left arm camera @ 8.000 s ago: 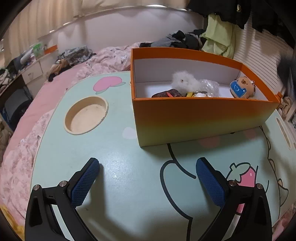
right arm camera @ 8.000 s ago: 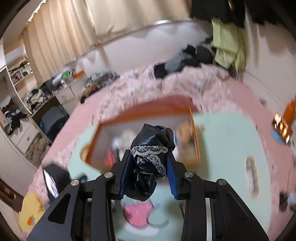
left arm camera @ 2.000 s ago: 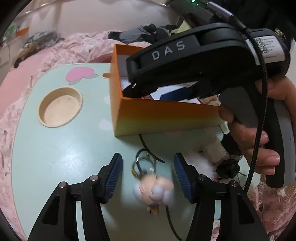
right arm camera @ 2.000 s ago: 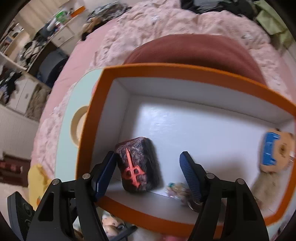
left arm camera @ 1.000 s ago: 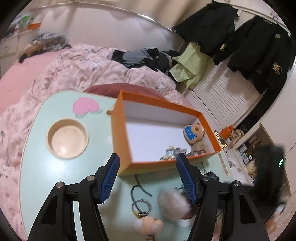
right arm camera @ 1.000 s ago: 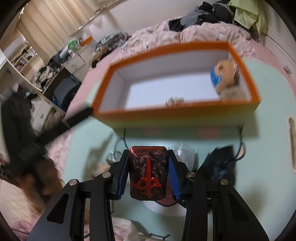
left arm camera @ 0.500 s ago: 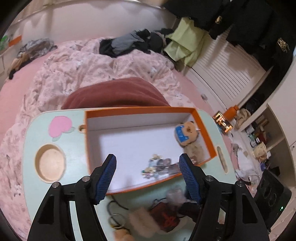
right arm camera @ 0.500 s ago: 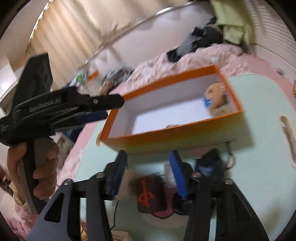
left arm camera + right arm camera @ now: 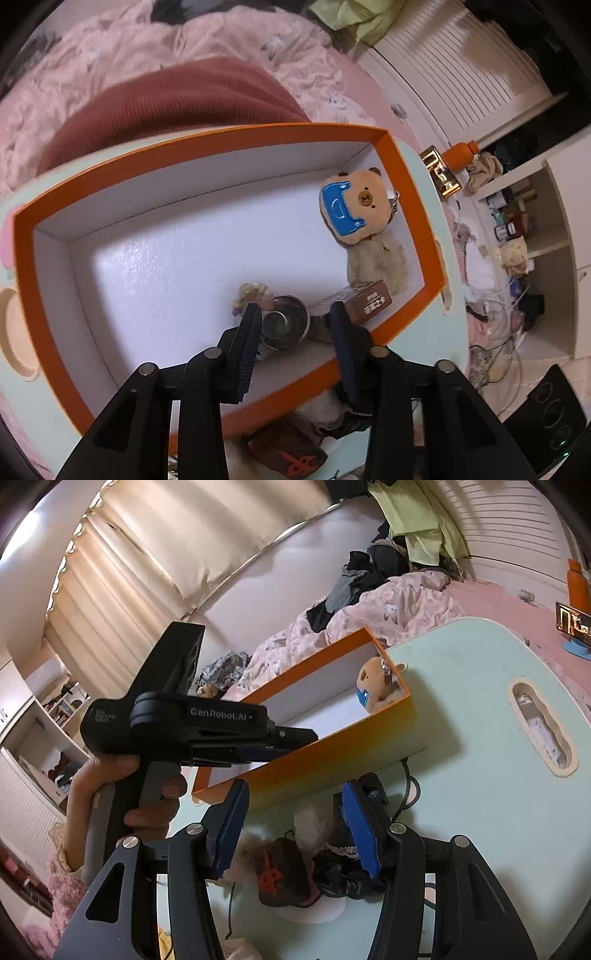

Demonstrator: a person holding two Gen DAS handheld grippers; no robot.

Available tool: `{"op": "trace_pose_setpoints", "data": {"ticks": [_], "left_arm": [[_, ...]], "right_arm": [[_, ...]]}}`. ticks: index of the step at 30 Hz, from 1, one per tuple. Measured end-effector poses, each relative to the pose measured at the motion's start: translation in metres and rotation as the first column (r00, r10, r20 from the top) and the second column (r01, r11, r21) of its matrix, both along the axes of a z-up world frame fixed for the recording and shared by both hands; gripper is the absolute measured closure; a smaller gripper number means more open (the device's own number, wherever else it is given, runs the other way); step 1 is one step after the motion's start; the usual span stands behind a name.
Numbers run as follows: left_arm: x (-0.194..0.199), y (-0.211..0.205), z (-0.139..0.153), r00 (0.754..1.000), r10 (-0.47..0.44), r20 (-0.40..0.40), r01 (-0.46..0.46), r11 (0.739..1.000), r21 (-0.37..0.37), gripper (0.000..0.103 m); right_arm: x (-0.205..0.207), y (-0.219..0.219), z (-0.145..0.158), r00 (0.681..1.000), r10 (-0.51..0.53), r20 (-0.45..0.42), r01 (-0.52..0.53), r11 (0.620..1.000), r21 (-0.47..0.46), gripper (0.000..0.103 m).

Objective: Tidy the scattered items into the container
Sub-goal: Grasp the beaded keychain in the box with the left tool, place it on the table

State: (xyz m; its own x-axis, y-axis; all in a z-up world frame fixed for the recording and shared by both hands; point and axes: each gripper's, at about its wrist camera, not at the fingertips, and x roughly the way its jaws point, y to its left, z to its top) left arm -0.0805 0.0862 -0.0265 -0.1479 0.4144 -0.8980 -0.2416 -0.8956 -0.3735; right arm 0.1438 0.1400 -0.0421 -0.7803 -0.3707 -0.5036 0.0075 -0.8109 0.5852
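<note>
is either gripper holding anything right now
No, nothing is held. The left gripper is open above the orange box, and the right gripper is open over the items on the table.

Left wrist view looks steeply down into the orange box (image 9: 388,147) from close above; right wrist view faces it (image 9: 325,753) low from the table side

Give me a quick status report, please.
Left gripper open inside orange box, over metal ring. Right gripper open above table pile. Nothing blocking.
</note>
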Motion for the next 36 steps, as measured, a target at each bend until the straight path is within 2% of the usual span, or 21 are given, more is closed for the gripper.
{"op": "trace_pose_setpoints", "data": {"ticks": [2,5,7,11,14,16,19,20,21,23,25,29,30,32,36], "left_arm": [[-0.002,-0.005,-0.004,1.0,0.022,0.011,-0.022,1.0,0.009,0.044],[-0.001,-0.01,-0.009,0.998,0.026,0.062,-0.032,0.995,0.093,0.047],[0.003,-0.011,-0.008,0.997,0.028,0.066,-0.038,0.988,0.147,0.047],[0.008,0.002,-0.013,0.999,-0.001,0.037,-0.002,0.996,0.087,0.046],[0.005,0.0,-0.019,0.996,-0.007,0.084,-0.007,0.987,0.161,0.047],[0.004,-0.004,-0.02,0.995,-0.01,0.1,-0.012,0.976,0.217,0.056],[0.002,-0.013,-0.021,0.994,-0.011,0.108,-0.018,0.964,0.265,0.066],[0.002,-0.017,-0.02,0.995,-0.006,0.103,-0.023,0.962,0.272,0.073],[0.001,-0.023,-0.016,0.996,0.013,0.084,-0.034,0.966,0.257,0.082],[0.001,-0.031,-0.006,0.999,0.051,0.015,-0.053,0.986,0.158,0.1],[0.002,-0.039,0.001,0.997,0.064,-0.032,-0.06,0.991,0.116,0.1],[0.01,-0.049,0.015,0.995,0.078,-0.063,-0.07,0.99,0.123,0.098],[0.012,-0.048,0.015,0.996,0.073,-0.05,-0.067,0.992,0.108,0.083],[0.013,-0.043,0.011,0.999,0.04,-0.014,-0.039,0.997,0.07,0.062],[0.015,-0.023,0.0,0.999,-0.023,-0.027,0.022,0.999,-0.029,0.062]], "right_arm": [[0.001,-0.001,-0.001,1.0,0.005,0.001,-0.005,1.0,-0.002,0.049],[-0.002,-0.002,-0.003,1.0,0.013,0.005,-0.013,1.0,0.005,0.049],[-0.002,-0.001,-0.004,1.0,0.019,0.003,-0.019,1.0,-0.001,0.049],[-0.003,-0.001,-0.006,1.0,0.022,0.008,-0.022,1.0,-0.003,0.049],[-0.002,-0.001,-0.007,1.0,0.021,0.013,-0.021,1.0,-0.005,0.049],[-0.004,-0.001,-0.007,1.0,0.018,0.02,-0.018,1.0,-0.005,0.049],[-0.004,0.0,-0.009,0.999,0.021,0.028,-0.021,1.0,-0.012,0.049],[-0.004,0.0,-0.01,0.999,0.021,0.029,-0.021,1.0,-0.013,0.049],[-0.004,-0.001,-0.01,0.999,0.022,0.03,-0.022,1.0,-0.013,0.049],[-0.004,-0.001,-0.01,0.999,0.024,0.031,-0.024,1.0,-0.01,0.049],[-0.004,-0.001,-0.01,0.999,0.024,0.033,-0.024,1.0,-0.01,0.049],[-0.005,-0.002,-0.013,0.999,0.03,0.041,-0.03,0.999,-0.013,0.049],[-0.005,-0.003,-0.014,0.999,0.032,0.041,-0.031,0.999,-0.014,0.049],[-0.005,-0.003,-0.014,0.999,0.034,0.042,-0.034,0.999,-0.011,0.049],[-0.005,-0.002,-0.014,0.998,0.035,0.042,-0.034,0.999,-0.016,0.049]]}}
